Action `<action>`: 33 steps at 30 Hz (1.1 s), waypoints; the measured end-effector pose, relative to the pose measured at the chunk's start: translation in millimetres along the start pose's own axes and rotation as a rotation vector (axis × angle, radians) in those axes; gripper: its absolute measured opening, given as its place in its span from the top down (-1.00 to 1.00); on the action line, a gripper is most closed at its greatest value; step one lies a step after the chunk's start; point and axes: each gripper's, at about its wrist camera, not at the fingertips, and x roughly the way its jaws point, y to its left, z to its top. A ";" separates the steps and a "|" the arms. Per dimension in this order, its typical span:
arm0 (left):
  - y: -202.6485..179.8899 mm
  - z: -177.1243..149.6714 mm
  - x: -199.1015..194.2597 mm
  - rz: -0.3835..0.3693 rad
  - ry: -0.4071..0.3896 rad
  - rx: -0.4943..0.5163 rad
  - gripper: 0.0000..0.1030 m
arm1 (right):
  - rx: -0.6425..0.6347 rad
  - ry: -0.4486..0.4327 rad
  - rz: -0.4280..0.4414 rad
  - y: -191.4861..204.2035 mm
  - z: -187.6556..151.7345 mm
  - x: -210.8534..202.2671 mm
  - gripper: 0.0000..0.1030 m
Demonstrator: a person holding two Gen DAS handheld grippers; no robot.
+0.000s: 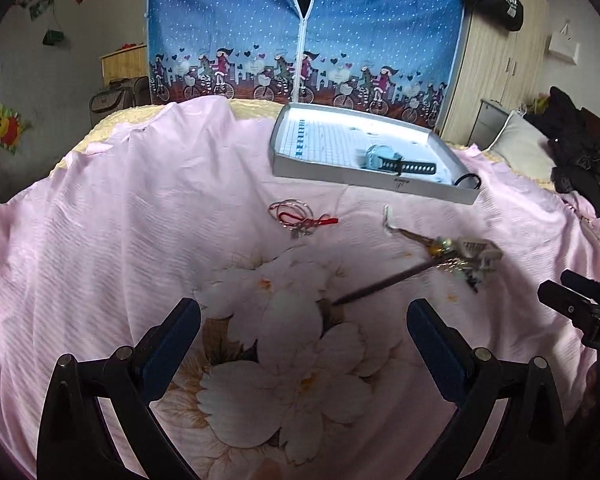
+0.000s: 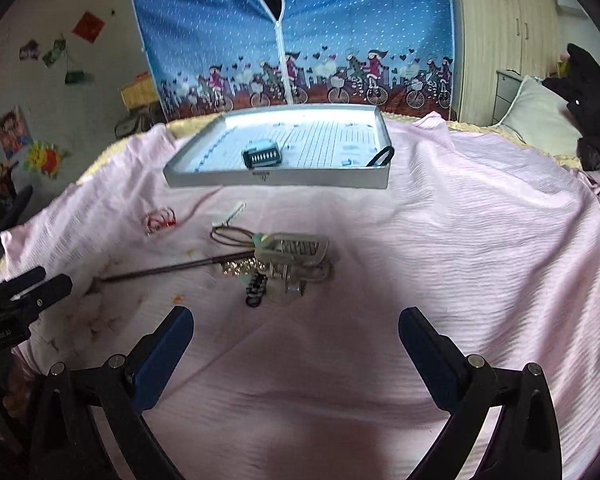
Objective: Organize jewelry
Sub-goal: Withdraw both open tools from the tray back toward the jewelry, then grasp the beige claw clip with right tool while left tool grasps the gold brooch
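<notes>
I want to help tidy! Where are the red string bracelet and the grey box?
red string bracelet (image 1: 296,216), left wrist view, on its looped red cord.
grey box (image 2: 276,178), right wrist view, on its front wall.

Left tool (image 1: 304,334) and right tool (image 2: 296,340) hover side by side (both spread wide, empty).

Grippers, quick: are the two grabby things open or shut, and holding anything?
Left gripper: open, blue-padded fingers spread, holding nothing.
Right gripper: open, fingers apart over the pink bedsheet, holding nothing.
</notes>
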 end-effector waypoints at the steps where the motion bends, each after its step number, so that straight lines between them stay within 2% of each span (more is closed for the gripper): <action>1: 0.8 -0.5 1.3 -0.002 -0.001 0.010 -0.96 | -0.006 0.009 -0.011 -0.6 -0.2 3.2 -1.00; 4: -1.8 -1.9 7.6 -0.004 0.006 0.053 -0.96 | -0.015 0.010 -0.057 -1.4 1.7 9.6 -1.00; 10: -19.9 11.3 26.1 -0.069 0.057 0.191 -0.96 | -0.028 -0.019 -0.033 -14.0 14.6 19.2 -1.00; 18: -53.7 29.2 63.7 -0.181 0.150 0.377 -0.95 | 0.004 0.027 0.001 -26.2 20.2 42.5 -1.00; 21: -62.7 34.8 80.9 -0.211 0.184 0.390 -0.79 | 0.007 0.034 0.032 -28.5 25.3 52.1 -1.00; 25: -74.7 38.1 97.5 -0.229 0.223 0.434 -0.40 | 0.014 0.042 0.082 -28.5 31.7 63.7 -1.00; 29: -81.5 35.8 112.1 -0.242 0.273 0.461 -0.03 | -0.001 0.050 0.092 -23.3 34.6 72.4 -1.00; 33: -84.0 36.1 121.9 -0.246 0.297 0.463 0.03 | -0.003 0.061 0.100 -21.2 38.1 82.3 -0.97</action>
